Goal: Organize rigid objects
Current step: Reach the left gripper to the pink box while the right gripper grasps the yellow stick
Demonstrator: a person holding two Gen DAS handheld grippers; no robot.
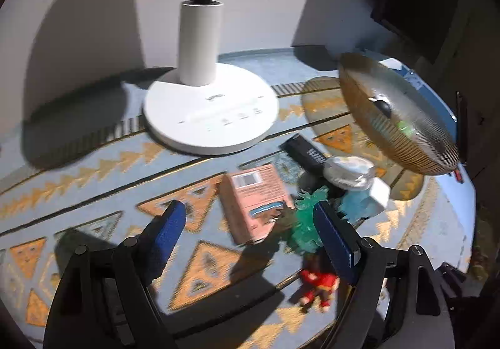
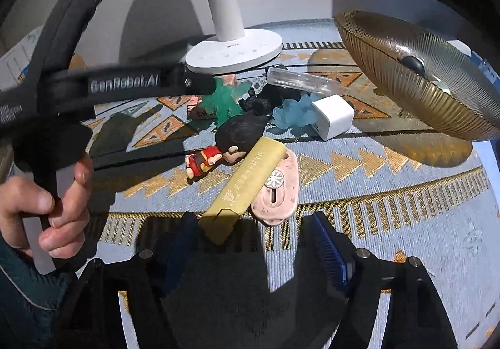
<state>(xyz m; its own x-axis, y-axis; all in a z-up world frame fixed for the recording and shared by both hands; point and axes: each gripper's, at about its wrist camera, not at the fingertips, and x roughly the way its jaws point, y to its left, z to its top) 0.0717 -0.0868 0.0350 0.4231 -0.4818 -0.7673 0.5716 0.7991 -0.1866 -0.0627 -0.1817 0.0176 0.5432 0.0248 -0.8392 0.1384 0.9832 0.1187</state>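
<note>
Small objects lie in a heap on a patterned blue and gold cloth. In the left wrist view my left gripper point(image 1: 250, 221) is open and hovers over a pink box point(image 1: 254, 202), a green translucent figure point(image 1: 304, 224) and a red doll point(image 1: 318, 286). In the right wrist view my right gripper point(image 2: 256, 233) is open and empty, just before a gold box point(image 2: 243, 183) lying on a pink flat piece point(image 2: 278, 186). Behind them lie the red doll point(image 2: 218, 152), the green figure point(image 2: 223, 102), a pale blue figure point(image 2: 293, 114), a white cube point(image 2: 332, 116) and a clear tube point(image 2: 300, 80).
A white lamp base point(image 1: 211, 111) stands at the back, also shown in the right wrist view point(image 2: 234, 50). A ribbed amber glass bowl point(image 1: 397, 117) hangs tilted at the right, also in the right wrist view point(image 2: 415, 74). The left tool and hand point(image 2: 47, 192) cross the right wrist view's left side.
</note>
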